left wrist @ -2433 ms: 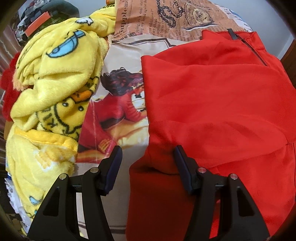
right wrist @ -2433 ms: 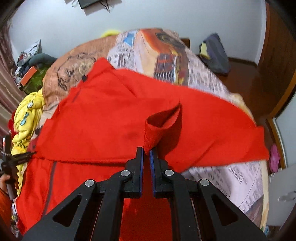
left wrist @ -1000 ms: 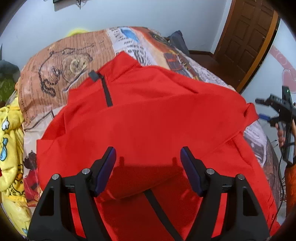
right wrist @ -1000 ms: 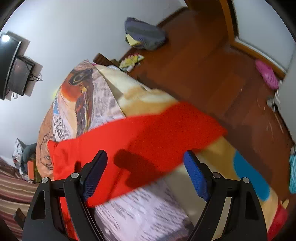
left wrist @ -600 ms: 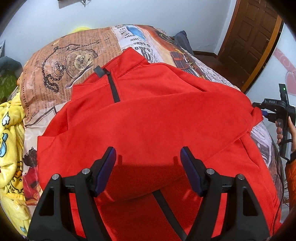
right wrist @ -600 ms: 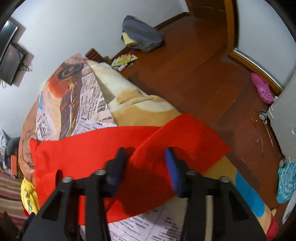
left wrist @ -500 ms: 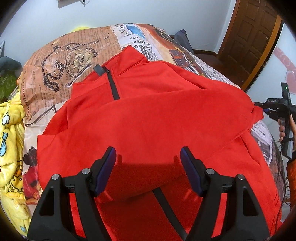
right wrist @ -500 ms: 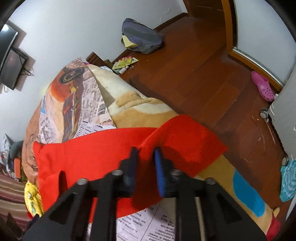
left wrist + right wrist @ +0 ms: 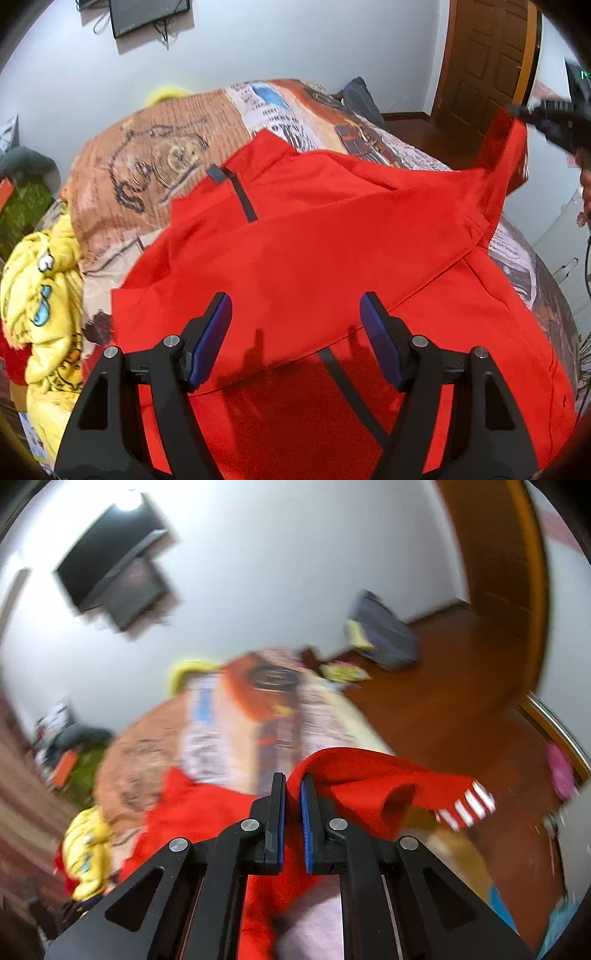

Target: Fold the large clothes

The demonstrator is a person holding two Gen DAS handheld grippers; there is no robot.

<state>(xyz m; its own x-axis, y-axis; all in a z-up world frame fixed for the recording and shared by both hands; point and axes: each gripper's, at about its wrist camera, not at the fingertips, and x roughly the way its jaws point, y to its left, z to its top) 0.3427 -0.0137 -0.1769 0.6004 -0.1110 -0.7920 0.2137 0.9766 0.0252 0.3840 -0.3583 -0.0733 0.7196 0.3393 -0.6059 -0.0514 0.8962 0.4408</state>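
1. At far left a yellow blanket (image 9: 44, 295) lies bunched on the edge of the bed (image 9: 155, 155), just beside the red jacket (image 9: 314, 251) but not part of the fold.
2. The jacket lies spread across the printed bed cover, collar and dark zip (image 9: 240, 192) toward the far wall, hem toward the person. Its near-left part is already folded over the body.
3. The left gripper (image 9: 295, 339) hovers over the jacket's near middle with its jaws wide apart and nothing between them; the pads (image 9: 207, 339) touch no cloth.
4. Further right, the sleeve (image 9: 369, 779) runs out from the body toward the bed's right side, so its long axis lies crosswise to the zip line.
5. The right gripper (image 9: 292, 812) is clenched on the sleeve, cloth pinched between its blue pads near the cuff; the striped cuff (image 9: 465, 808) hangs free beyond the jaws. In the left wrist view it holds the sleeve end lifted above the bed at the far right.
6. My judgement: the coming move is to carry the sleeve leftward across the body. The sleeve's root lies to the left of the right gripper, toward the zip, and only the right hand holds it. The free left gripper is nearer the body and could pin the fold line.
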